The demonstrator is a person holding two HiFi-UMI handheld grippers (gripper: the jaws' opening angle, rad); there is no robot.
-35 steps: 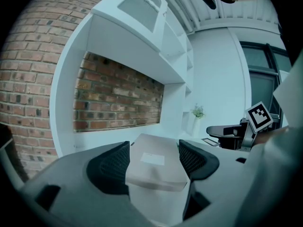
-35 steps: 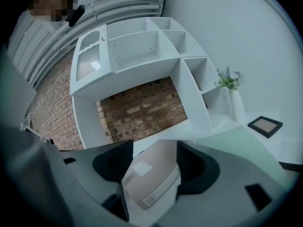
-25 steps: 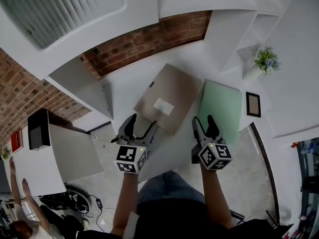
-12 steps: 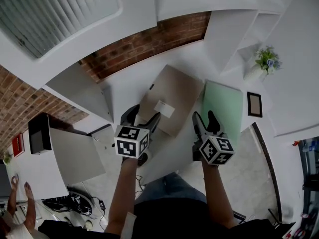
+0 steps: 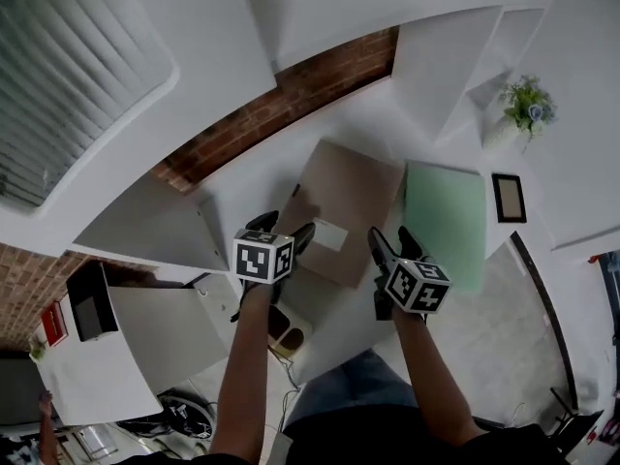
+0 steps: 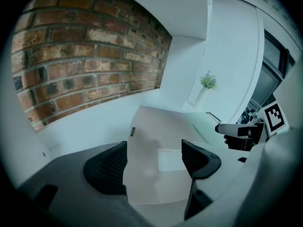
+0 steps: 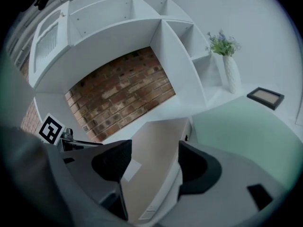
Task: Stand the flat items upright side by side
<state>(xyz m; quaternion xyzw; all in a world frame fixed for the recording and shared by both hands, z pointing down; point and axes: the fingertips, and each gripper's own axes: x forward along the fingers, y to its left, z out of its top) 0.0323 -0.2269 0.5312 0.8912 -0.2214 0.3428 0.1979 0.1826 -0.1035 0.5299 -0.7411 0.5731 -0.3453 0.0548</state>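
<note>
The brown flat item (image 5: 354, 197) lies flat on the white counter (image 5: 247, 177) in the head view, with the green flat item (image 5: 448, 216) flat just beside it on its right. Neither has been stood up yet. Both have their long sides running away from me towards the brick wall, the brown one skewed a little. My left gripper (image 5: 283, 229) hangs over the brown item's near left corner. My right gripper (image 5: 391, 242) sits off the brown item's near right edge, between the two items. Both are nearer the brown one than the green.

In the left gripper view my jaws stand wide and have just been opening. The brown item lies ahead and below, framed between them, but the pads do not press on it. Its white label (image 6: 170, 160) shows no writing that I can read.

In the right gripper view these jaws are also wide and have just been opening. The brown item's right edge runs up between them, untouched, and the green item spreads off to the right. A small sticker on the near edge carries print too small to read.
</note>
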